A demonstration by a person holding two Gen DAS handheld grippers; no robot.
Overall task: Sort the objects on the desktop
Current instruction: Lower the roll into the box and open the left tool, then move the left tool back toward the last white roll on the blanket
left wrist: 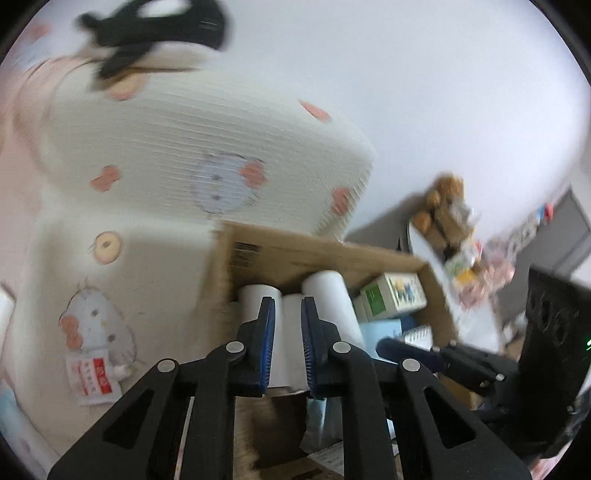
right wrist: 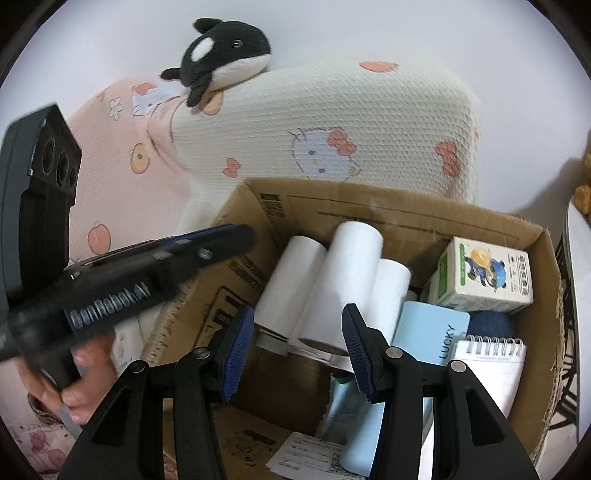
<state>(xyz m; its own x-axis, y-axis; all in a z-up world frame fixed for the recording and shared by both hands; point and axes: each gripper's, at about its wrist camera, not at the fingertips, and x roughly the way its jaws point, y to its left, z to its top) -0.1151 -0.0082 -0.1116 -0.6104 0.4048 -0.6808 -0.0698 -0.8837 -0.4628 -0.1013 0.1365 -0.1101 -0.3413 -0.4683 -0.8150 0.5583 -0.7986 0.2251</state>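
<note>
Left gripper (left wrist: 288, 314) fingers nearly pressed together, empty; right gripper (right wrist: 298, 328) fingers spread, empty, above cardboard box (right wrist: 369, 206).

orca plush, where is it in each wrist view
Left wrist view: the orca plush sits at the top left, blurred, on top of the patterned cushion.
Right wrist view: the orca plush is at the top, left of centre, sharp, on the same cushion's top edge.
Shared landmark: the cardboard box with the white rolls, just below the cushion in both.
</note>
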